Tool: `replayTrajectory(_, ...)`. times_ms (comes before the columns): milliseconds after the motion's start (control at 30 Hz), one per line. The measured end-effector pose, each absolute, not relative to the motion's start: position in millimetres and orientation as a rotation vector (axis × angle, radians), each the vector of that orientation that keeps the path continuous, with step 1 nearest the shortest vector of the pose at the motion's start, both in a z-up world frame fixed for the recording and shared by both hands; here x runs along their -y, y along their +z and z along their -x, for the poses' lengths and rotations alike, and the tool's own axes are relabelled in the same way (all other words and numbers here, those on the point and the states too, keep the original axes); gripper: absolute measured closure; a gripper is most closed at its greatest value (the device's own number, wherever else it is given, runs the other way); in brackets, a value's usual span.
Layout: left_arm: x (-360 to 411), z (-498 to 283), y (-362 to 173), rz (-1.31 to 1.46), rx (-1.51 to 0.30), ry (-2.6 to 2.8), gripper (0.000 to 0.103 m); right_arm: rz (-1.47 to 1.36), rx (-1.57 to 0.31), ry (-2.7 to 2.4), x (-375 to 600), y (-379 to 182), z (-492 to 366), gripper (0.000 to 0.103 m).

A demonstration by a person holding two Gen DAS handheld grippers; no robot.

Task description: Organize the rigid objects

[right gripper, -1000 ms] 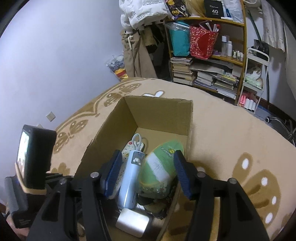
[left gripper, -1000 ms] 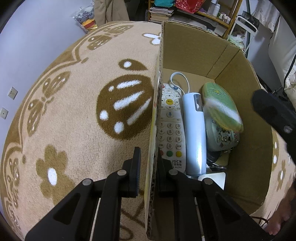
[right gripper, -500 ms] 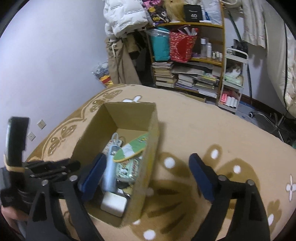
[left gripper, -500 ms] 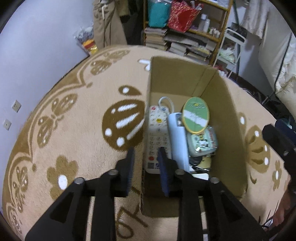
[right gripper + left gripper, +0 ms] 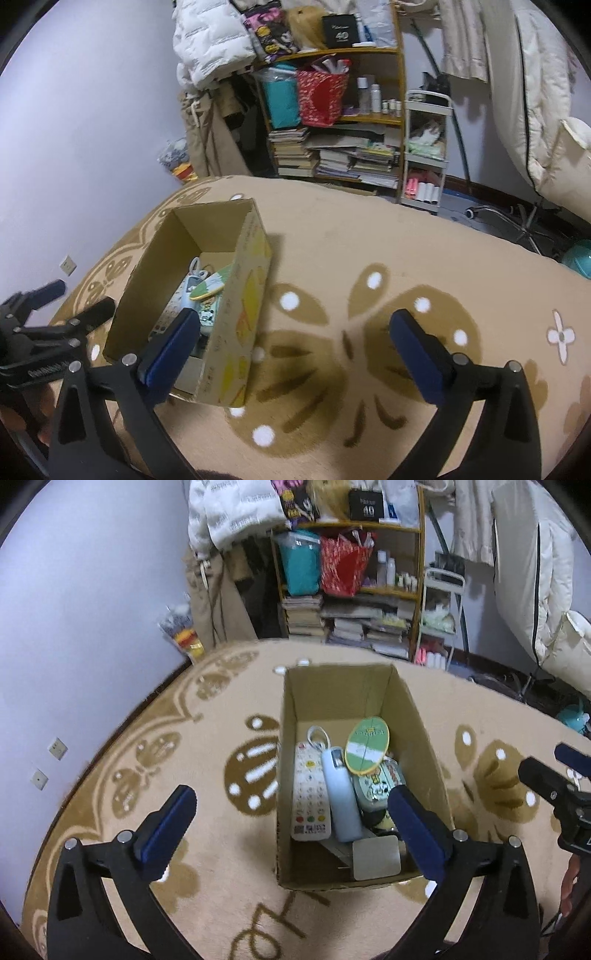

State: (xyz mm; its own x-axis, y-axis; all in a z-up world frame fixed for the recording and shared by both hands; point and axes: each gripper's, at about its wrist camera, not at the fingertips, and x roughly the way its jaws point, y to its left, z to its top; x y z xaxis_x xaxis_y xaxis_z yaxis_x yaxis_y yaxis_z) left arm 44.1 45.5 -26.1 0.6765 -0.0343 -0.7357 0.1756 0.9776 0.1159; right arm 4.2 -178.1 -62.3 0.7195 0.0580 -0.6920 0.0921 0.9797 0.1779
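Nearest the cameras, left gripper (image 5: 291, 812) and right gripper (image 5: 295, 338) have just been opening, jaws wide and empty, apart from the cardboard box (image 5: 428, 746) holding the remote (image 5: 309, 794) and green-lidded tin (image 5: 366, 746), so packing looks finished, leaving only withdrawal.

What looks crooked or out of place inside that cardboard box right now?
In the cardboard box, the green oval lid sits tilted, propped across the cartoon-print tin and the light blue case rather than flat. The white remote lies neatly along the left wall.
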Motion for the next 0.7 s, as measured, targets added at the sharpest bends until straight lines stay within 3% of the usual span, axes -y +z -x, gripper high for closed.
replayTrajectory(367,-65,1,16,-0.062,-0.641,-0.096,0.000,-0.246,-0.650,-0.031,189,-43,41,0.000)
replayTrajectory(700,-61,49,49,-0.129,-0.477,-0.072,0.000,-0.210,-0.519,-0.013,181,-21,80,0.000)
